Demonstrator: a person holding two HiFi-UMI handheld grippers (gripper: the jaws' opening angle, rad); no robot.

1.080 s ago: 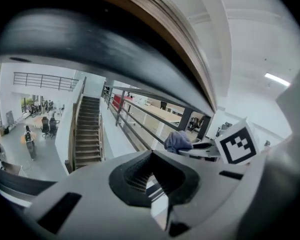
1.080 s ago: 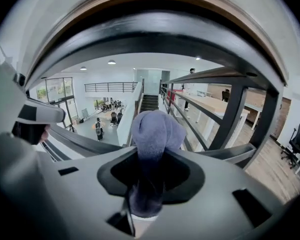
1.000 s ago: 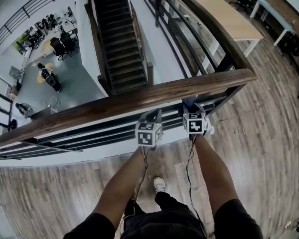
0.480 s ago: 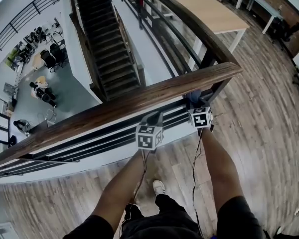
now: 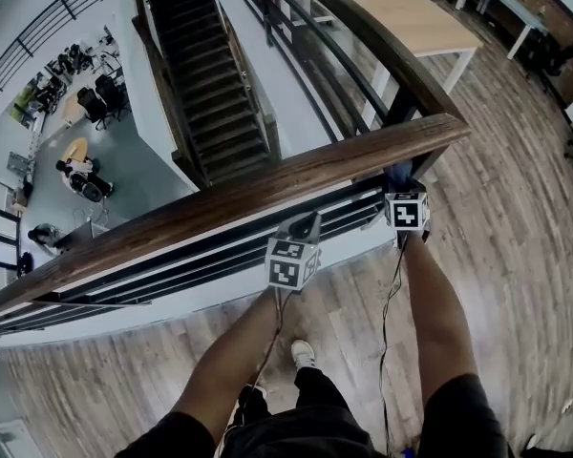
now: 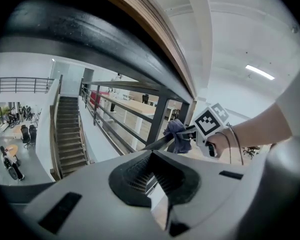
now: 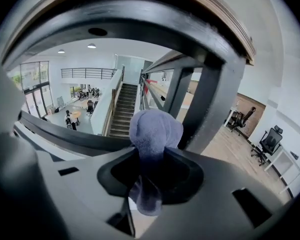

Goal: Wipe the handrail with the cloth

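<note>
The brown wooden handrail point(image 5: 258, 187) runs from lower left to a corner at upper right. My right gripper point(image 5: 399, 183) is shut on a bluish cloth point(image 5: 397, 173) tucked just under the rail, close to that corner. In the right gripper view the cloth point(image 7: 155, 131) bulges out of the jaws below the rail's dark underside point(image 7: 140, 26). My left gripper point(image 5: 307, 227) points up at the rail's near side further left, shut and holding nothing. The left gripper view shows its jaws point(image 6: 151, 165) together, with the cloth point(image 6: 177, 135) and the right gripper's marker cube point(image 6: 211, 120) beyond.
Black metal bars point(image 5: 201, 251) run below the rail, and a dark post point(image 5: 401, 103) stands at the corner. Beyond the rail drop a staircase point(image 5: 205, 74) and a lower floor with people point(image 5: 76, 175). Long tables point(image 5: 415, 17) stand at upper right. I stand on wood flooring point(image 5: 516, 256).
My right gripper has slid the cloth rightward along the rail toward its corner end. The left gripper has stayed at about the same spot under the rail.
</note>
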